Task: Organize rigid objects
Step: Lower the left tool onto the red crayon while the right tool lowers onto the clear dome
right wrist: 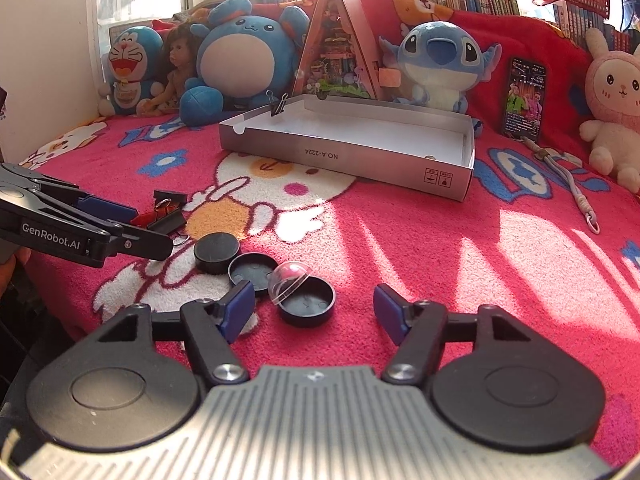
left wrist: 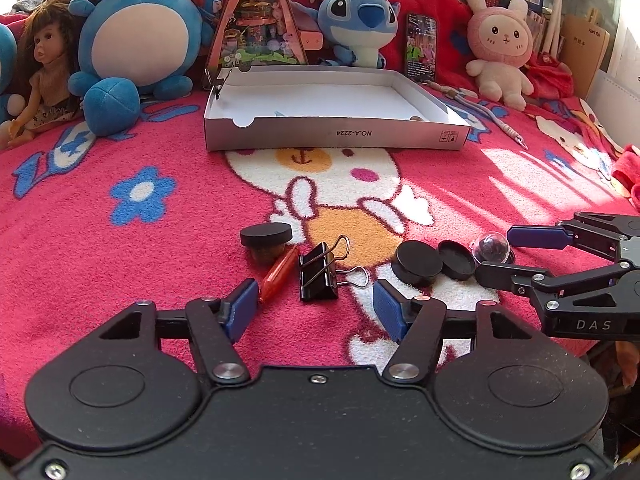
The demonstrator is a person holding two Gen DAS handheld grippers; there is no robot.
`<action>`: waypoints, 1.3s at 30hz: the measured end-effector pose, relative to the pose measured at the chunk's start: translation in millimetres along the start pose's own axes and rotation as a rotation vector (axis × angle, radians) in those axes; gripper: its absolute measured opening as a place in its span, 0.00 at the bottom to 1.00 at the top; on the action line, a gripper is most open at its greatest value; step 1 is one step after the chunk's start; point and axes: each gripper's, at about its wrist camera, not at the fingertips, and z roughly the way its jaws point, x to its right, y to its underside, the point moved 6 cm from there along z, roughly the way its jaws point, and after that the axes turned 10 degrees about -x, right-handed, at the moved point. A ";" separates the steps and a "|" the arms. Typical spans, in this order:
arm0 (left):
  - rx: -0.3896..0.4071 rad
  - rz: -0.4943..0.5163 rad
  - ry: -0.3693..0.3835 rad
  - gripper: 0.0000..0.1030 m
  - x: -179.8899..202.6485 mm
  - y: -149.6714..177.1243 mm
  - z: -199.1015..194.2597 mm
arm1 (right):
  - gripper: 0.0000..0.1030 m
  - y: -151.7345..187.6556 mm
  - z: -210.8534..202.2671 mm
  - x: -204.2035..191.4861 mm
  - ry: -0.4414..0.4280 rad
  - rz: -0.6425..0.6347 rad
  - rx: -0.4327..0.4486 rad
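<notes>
On the red blanket, my left gripper [left wrist: 314,306] is open just short of a black binder clip [left wrist: 318,272]. An orange capsule [left wrist: 279,274] and a black-topped cork stopper [left wrist: 266,240] lie to its left. Black round lids [left wrist: 418,266] and a clear dome capsule [left wrist: 490,247] lie to its right. My right gripper [right wrist: 314,312] is open around a black cap [right wrist: 308,306] with the clear dome [right wrist: 288,278] leaning on it. Two more black lids [right wrist: 216,251] lie left of it. A white shallow box [left wrist: 336,136] stands behind, also in the right wrist view [right wrist: 344,156].
Plush toys [left wrist: 136,36], a doll [left wrist: 44,76], a triangular toy house [left wrist: 260,16] and a phone [left wrist: 421,46] line the back. A lanyard [left wrist: 492,114] lies right of the box. A small binder clip [right wrist: 279,104] grips the box's far-left rim.
</notes>
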 end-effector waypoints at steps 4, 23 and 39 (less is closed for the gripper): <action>0.006 0.015 -0.001 0.51 2.9 1.6 -0.3 | 0.59 0.2 1.7 -0.8 -0.001 0.009 -0.001; 0.034 -0.042 -0.024 0.32 -4.1 -3.2 5.7 | 0.42 -3.8 6.1 2.6 0.036 0.053 0.015; 0.041 -0.046 -0.035 0.29 -3.9 -2.7 5.2 | 0.42 -1.1 6.7 5.3 0.048 0.056 0.013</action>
